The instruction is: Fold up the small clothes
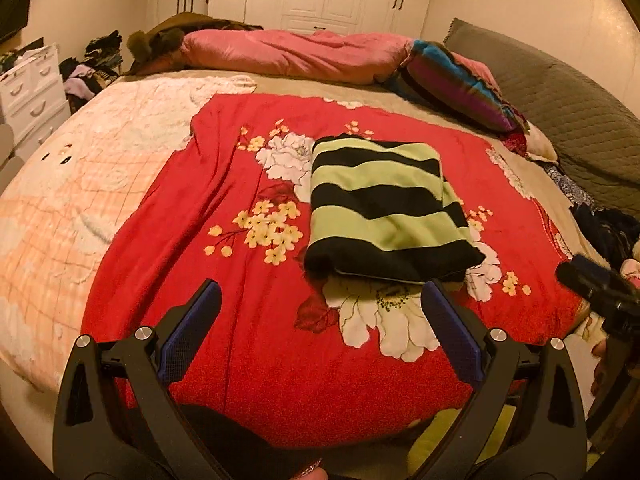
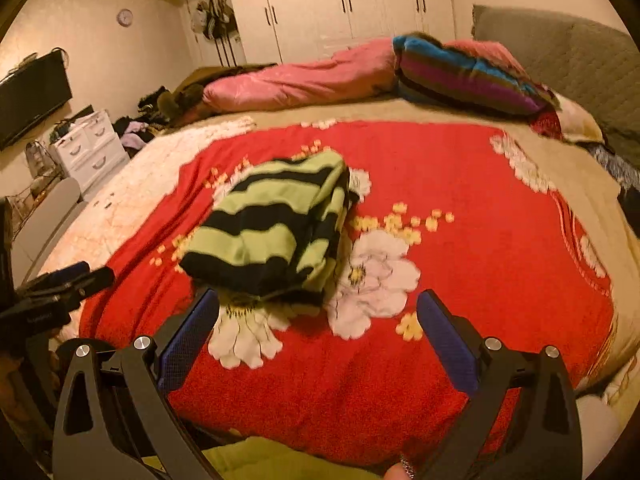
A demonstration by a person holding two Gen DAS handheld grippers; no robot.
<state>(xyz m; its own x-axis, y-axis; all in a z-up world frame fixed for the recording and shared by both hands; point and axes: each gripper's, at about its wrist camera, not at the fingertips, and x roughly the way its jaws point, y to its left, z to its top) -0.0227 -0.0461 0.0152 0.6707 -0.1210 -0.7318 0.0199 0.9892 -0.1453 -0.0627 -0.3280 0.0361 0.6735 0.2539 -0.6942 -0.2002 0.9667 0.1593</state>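
Note:
A green-and-black striped garment [image 1: 384, 208] lies folded into a thick rectangle on the red flowered blanket [image 1: 248, 360]. In the right wrist view the same garment [image 2: 272, 232] sits left of centre on the blanket [image 2: 480, 240]. My left gripper [image 1: 320, 292] hovers open just short of its near edge, nothing between the blue pads. My right gripper [image 2: 318, 300] is open too, close to the garment's near edge, holding nothing. Each gripper shows at the edge of the other's view: the right gripper [image 1: 600, 284] and the left gripper [image 2: 68, 280].
A pink quilt [image 1: 288, 54] and a striped pillow [image 1: 456, 80] lie along the far side of the bed. A grey headboard [image 1: 560, 100] stands on the right. A white drawer unit [image 1: 32, 92] and piled clothes [image 1: 96, 64] are at the left. Yellow-green fabric [image 2: 256, 460] hangs at the bed's near edge.

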